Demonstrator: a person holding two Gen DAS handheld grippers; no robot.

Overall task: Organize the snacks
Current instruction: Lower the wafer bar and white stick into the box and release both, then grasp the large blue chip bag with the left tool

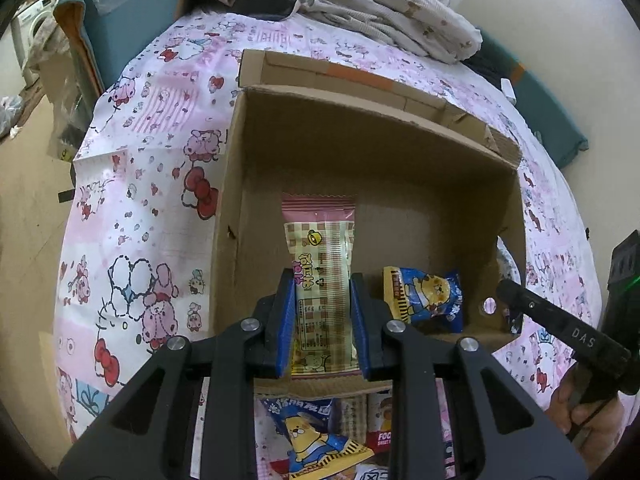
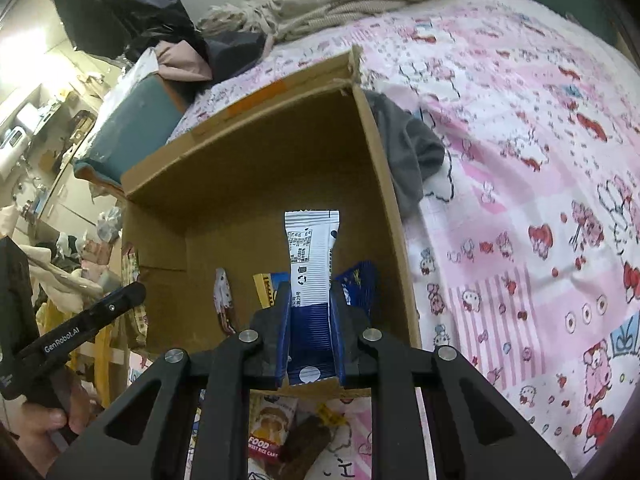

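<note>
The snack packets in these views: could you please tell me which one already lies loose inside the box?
The blue bear packet on the cardboard box floor; the plaid packet and white-and-navy packet are clamped in tools.

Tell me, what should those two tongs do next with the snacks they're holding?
Probably lower both and open them. The left tongs grip a pink-and-yellow checked snack packet and the right tongs grip a white-and-blue packet, both already above the open cardboard box, where a blue bear-print snack bag already lies. More snacks wait outside the box.
</note>
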